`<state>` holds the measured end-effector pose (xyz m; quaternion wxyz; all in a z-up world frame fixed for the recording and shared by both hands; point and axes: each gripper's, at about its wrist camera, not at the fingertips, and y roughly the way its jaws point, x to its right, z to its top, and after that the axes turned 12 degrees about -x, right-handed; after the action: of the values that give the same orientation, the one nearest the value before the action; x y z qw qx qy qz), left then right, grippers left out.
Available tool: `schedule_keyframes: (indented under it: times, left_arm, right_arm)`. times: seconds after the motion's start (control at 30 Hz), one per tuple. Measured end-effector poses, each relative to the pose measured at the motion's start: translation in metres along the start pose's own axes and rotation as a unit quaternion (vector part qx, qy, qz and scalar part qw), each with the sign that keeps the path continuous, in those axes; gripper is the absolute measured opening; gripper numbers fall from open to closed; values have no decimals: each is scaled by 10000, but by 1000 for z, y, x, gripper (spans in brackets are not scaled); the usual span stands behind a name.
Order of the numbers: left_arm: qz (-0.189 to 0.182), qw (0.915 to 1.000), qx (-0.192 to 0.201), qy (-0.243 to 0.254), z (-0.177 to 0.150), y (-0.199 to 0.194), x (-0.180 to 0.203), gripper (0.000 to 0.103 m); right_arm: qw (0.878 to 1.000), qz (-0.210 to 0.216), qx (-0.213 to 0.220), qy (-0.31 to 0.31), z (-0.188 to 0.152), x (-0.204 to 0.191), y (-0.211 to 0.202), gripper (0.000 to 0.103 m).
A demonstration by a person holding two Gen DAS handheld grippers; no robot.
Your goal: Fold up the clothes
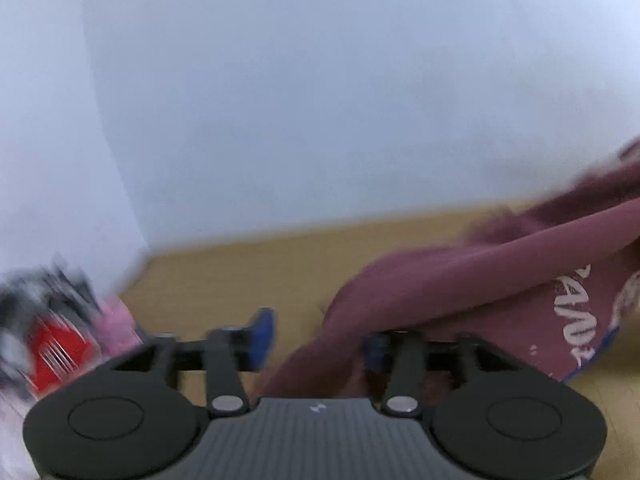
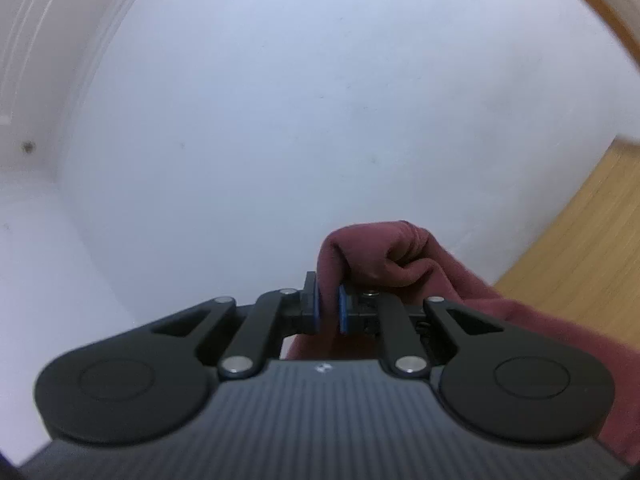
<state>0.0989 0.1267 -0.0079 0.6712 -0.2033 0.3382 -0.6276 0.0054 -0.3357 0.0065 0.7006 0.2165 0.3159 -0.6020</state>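
Maroon cloth is pinched in your right tongs [image 2: 328, 308], bunched above the blue pads and trailing down to their right. Your left tongs [image 1: 316, 340] gape wide, gripping nothing; the sweatshirt [image 1: 460, 288] drapes across their right finger, stretching up and rightward over the wooden desk [image 1: 240, 272]. No containers show.

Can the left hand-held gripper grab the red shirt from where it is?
Probably yes. The left hand-held gripper is open, and the maroon shirt already drapes over its right finger on the wooden table. Nothing blocks it, though the picture is blurry.
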Motion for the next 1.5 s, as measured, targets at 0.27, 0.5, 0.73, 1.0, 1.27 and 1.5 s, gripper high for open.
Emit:
schedule_keyframes:
  times: [0.27, 0.5, 0.73, 1.0, 1.27, 1.5]
  left_arm:
    - [-1482, 9681, -1955, 515, -104, 61, 72, 73]
    - [-1485, 9660, -1951, 821, -123, 61, 83, 75]
    - [-1361, 9721, -1832, 546, -128, 60, 71, 77]
    - [-1385, 9751, -1696, 353, -137, 46, 60, 80]
    - [-1470, 9777, -1439, 422, -139, 25, 45, 85]
    - [-1857, 9633, -1555, 1156, -123, 78, 70, 93]
  right_arm:
    - [9370, -3094, -1590, 316, -44, 103, 13, 23]
    - [9191, -3481, -1841, -134, -72, 92, 22, 81]
    - [9172, -3420, -2037, 197, -74, 99, 26, 80]
    - [9136, -3493, -2072, 198, -51, 114, 57, 80]
    - [8858, -3797, -2659, -209, -62, 118, 107, 83]
    - [8890, -3672, -2734, -45, -65, 122, 119, 92]
